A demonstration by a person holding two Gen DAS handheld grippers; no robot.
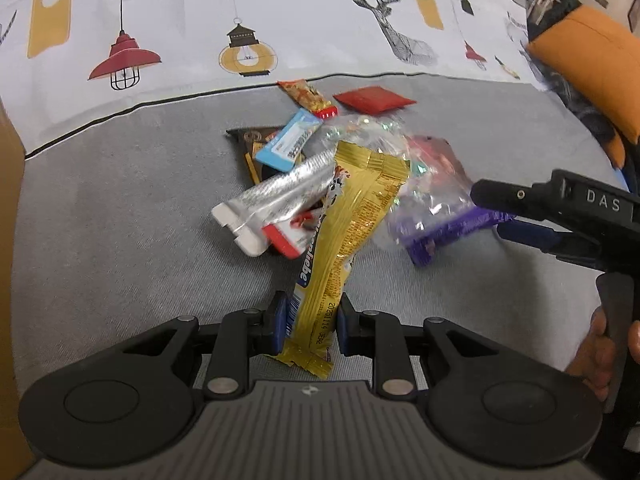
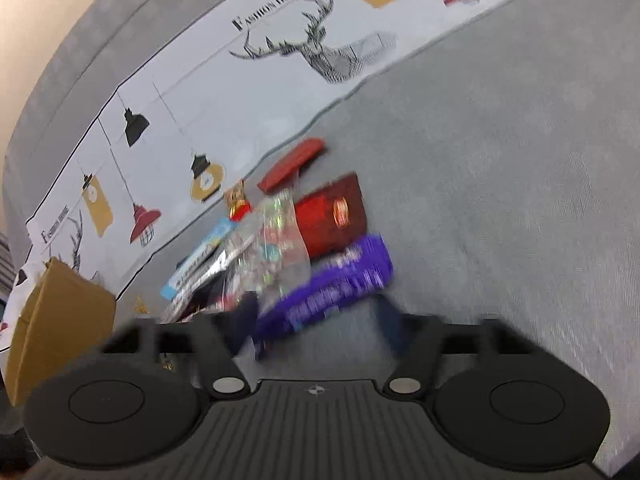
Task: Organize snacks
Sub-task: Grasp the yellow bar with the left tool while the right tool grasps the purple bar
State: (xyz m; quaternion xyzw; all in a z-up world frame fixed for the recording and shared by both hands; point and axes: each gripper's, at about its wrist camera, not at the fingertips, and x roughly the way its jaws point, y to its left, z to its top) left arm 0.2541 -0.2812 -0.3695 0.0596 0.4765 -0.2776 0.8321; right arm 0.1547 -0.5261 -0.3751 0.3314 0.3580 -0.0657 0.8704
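Left tool (image 1: 310,320): clenched on the near end of a gold wrapper (image 1: 352,224), which slants up from the blue pads toward the heap; gripping one end would let it slide free of its neighbours.
Gold wrapper, far end: lies over a red-and-white packet (image 1: 286,236) and beside a silver sachet (image 1: 276,200), so both may drag along.
Right tool (image 2: 320,320): fingers spread either side of a purple bar (image 2: 340,284); blur hides any contact, so it reads as released and not yet gripping.
Heap: blue-and-white bar (image 1: 290,142), clear candy bag (image 1: 372,136), dark red pouch (image 2: 334,216), red packet (image 1: 374,99), all on a grey sofa cushion (image 1: 120,220).
Likely destination: cardboard box (image 2: 60,320), at the left, well apart from the heap.
Obstacle: overlapping wrappers.
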